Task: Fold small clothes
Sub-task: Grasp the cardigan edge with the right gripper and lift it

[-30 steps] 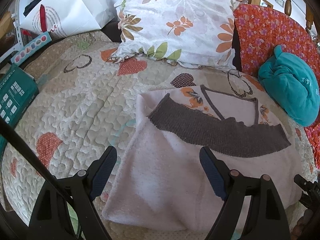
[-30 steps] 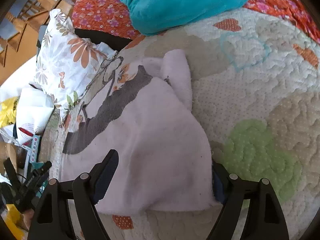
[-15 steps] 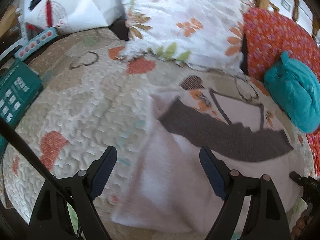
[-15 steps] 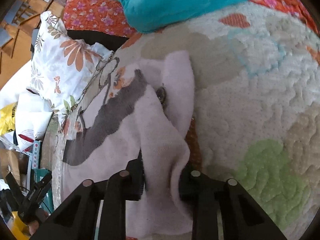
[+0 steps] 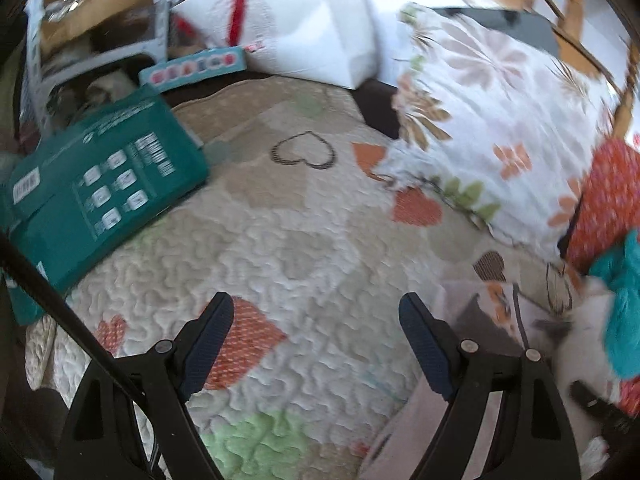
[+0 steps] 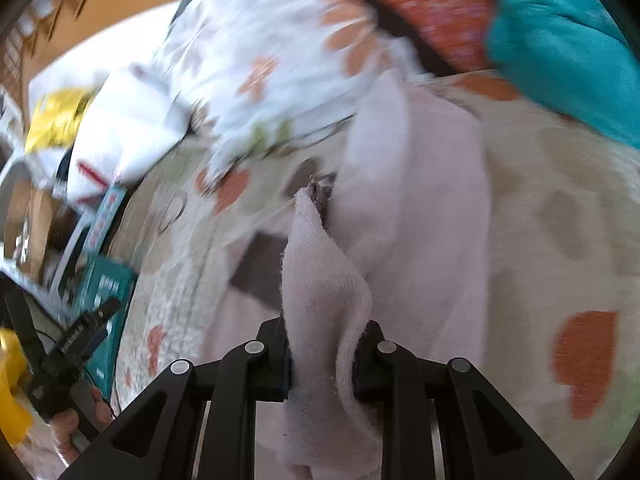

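Quilted heart-patterned bedspread (image 5: 304, 240) fills both views. Right gripper (image 6: 324, 360) is clamped on a raised fold of the pale pink knit garment (image 6: 416, 208), lying right of centre; soft, light, best pinched at edges. Left gripper (image 5: 316, 344) hangs wide, empty. Motion blur hides the garment's far end.

Soft, nubby terry-like cloth on the pale pink garment (image 6: 420, 208), fuzzy at its edge, with a darker grey knitted band (image 6: 260, 276). Puckered, matt stitched cotton on the quilt (image 5: 304, 248). Smooth printed fabric on the floral pillow (image 5: 492, 128). Plush fleece on the teal bundle (image 6: 560, 44). Matt black plastic with small metal rivets on the right gripper (image 6: 322, 360). Slightly glossy printed card on the green box (image 5: 100, 192)
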Demonstrator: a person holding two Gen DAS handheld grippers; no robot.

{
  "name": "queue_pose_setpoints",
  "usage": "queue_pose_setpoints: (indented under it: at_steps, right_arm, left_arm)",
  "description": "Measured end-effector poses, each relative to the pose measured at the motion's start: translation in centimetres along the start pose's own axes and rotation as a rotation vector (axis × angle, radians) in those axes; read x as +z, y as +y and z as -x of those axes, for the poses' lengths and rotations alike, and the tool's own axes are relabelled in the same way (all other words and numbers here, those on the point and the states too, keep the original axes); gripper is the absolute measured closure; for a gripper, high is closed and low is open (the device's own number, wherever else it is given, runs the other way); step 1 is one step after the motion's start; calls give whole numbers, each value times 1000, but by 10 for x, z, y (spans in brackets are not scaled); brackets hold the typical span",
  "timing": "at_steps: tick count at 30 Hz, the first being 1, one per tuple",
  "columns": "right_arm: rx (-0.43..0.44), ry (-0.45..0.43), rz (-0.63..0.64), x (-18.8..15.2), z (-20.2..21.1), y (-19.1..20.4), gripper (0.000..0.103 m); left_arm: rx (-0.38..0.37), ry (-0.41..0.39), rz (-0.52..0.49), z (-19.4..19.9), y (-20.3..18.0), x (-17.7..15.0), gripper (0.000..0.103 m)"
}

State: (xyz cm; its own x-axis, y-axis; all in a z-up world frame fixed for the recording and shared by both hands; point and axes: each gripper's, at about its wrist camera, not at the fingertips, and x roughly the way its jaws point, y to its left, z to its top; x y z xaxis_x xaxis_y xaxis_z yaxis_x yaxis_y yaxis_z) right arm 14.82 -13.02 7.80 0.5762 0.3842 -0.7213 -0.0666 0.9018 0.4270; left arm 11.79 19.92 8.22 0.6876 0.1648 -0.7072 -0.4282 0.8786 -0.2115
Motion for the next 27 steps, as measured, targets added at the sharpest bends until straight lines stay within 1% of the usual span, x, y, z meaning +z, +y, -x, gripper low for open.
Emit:
queue_pose_setpoints:
  at_steps: [2,5,8,11,12,13,14,15,16,17,19,22,25,26,27]
  right_arm:
    - [11,37,47,-4,-20,26,80]
    - [-2,87,110,-11,-52,61,80]
    - [-18,119,144,-19,-79,81,80]
    - [-36,137,195,-27,-95,97,79]
    - [-34,149,221,-30,-101,103,73]
    - [-23,158,232,-31,-103,104,61]
    - [27,171,235,-32,-103,106,55]
    - [75,176,227,-31,-103,107,47]
    - [118,178,214,-31,-100,108,44]
    - [157,174,204,-29,-94,108,44]
    - [203,157,211,-26,-80,108,44]
    - [196,129,222,-21,-61,101,44]
    - [137,97,220,-18,-45,81,44]
    - [122,93,210,-18,-40,72,45]
    - [115,97,196,-17,-38,65,53]
  left_arm:
    - [-3,6,42,-1,13,4,19]
    - [-3,7,84,-2,24,7,19]
    - [-4,3,110,0,32,9,19]
    - [-12,3,126,1,37,10,19]
    - [-12,3,131,1,38,10,19]
    - [-10,4,132,0,39,11,19]
    - [-13,7,134,0,40,11,19]
    - [-15,11,136,-1,41,10,19]
    - [-16,16,138,-2,41,10,19]
    - [-16,18,139,-2,42,10,19]
    - [-19,25,148,-4,43,9,19]
    - [-39,35,148,-5,40,6,19]
    - [-93,63,124,-8,30,2,19]
    - [-100,71,113,-9,25,1,19]
    - [-100,73,107,-10,23,0,19]
